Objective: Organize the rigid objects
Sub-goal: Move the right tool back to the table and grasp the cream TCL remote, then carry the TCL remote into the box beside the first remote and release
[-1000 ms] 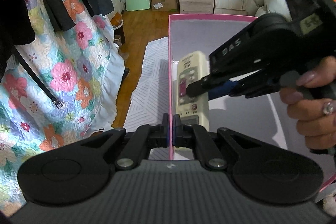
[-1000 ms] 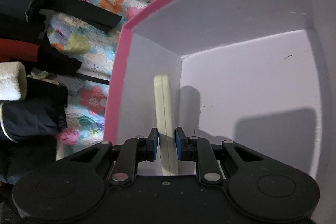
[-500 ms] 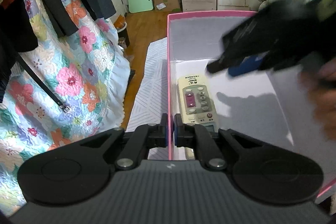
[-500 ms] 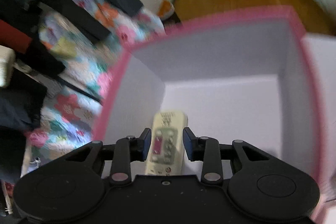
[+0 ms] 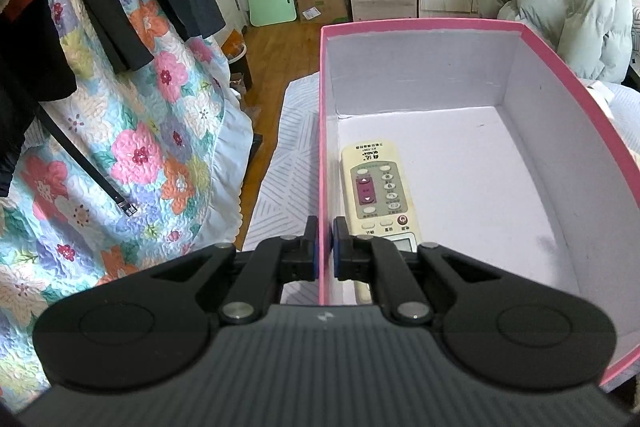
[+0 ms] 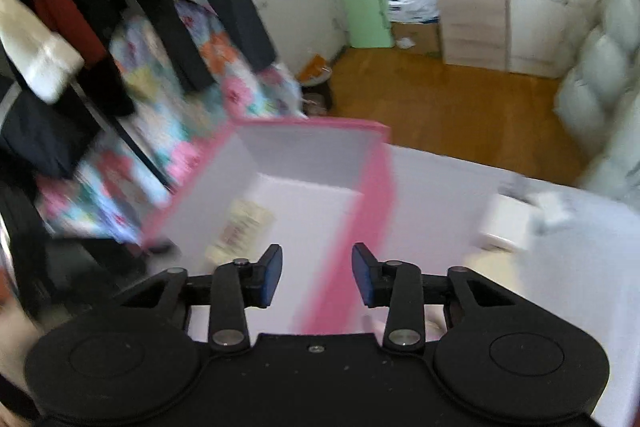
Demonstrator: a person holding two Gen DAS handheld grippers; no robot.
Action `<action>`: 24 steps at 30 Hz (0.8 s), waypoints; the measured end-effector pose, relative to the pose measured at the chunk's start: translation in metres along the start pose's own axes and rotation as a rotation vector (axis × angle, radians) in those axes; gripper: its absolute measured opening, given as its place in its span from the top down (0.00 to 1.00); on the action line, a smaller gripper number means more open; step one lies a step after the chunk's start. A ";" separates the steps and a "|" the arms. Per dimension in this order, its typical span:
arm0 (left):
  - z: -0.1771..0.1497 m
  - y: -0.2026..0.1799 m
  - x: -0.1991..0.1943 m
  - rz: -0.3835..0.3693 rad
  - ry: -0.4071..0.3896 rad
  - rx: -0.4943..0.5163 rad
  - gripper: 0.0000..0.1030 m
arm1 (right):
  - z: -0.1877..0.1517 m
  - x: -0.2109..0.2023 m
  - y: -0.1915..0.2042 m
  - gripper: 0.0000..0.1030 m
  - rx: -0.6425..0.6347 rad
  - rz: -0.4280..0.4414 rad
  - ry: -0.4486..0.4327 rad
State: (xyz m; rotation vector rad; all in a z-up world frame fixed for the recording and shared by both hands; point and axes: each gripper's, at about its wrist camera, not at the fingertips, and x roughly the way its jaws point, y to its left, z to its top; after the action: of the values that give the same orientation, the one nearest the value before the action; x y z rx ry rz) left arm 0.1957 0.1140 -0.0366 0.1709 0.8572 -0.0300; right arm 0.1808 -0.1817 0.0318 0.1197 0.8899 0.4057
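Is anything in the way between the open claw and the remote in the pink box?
Nothing visible blocks it. The remote lies flat on the floor of the pink box, beside its left wall, with nothing on top. The right claw is open and empty above the box, and the box has no lid.

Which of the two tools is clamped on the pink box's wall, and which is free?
The left tool pinches the pink box wall beside the remote. The right tool hangs open above the box, holding nothing.

The box (image 5: pixel 568 115) by the left gripper (image 5: pixel 324 247) looks like matt card; the remote (image 5: pixel 376 191) is smooth plastic.
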 end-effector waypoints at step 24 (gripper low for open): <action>0.002 -0.003 0.000 0.012 0.000 0.027 0.94 | -0.012 0.064 -0.085 0.36 -0.330 -0.168 0.238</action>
State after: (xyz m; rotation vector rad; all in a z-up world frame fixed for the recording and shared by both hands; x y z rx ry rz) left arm 0.1966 0.1106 -0.0356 0.2018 0.8557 -0.0306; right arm 0.2323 -0.2351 -0.0452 -0.3108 1.0461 0.4095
